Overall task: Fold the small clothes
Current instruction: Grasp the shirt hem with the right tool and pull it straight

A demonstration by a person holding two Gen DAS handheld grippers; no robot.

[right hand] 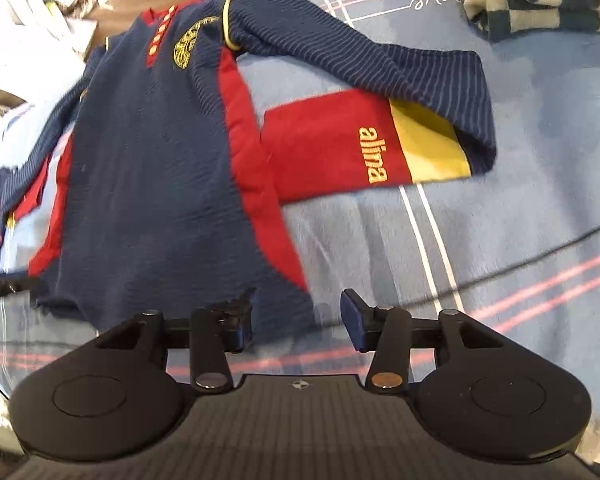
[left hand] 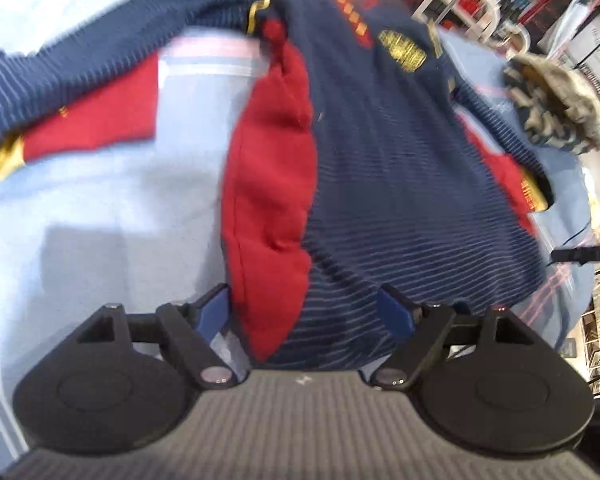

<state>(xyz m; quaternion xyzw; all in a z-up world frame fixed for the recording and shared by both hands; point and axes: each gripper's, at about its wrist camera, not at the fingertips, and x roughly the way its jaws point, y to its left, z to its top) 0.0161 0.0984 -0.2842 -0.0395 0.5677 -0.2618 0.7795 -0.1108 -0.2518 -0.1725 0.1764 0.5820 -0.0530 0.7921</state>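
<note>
A small navy striped shirt point(right hand: 152, 168) with red side panels is lying spread flat on a pale blue bed sheet point(right hand: 500, 240), its hem sitting directly ahead of both grippers. The left hand-held gripper point(left hand: 306, 308) is hovering with its fingers spread wide over the hem by the red panel, while the right hand-held gripper point(right hand: 296, 316) is hanging released at the opposite hem corner, one finger over cloth and one over sheet. Judging the step as pinching the hem, each should be closing on both fabric layers together, without catching the sheet, before lifting evenly.
</note>
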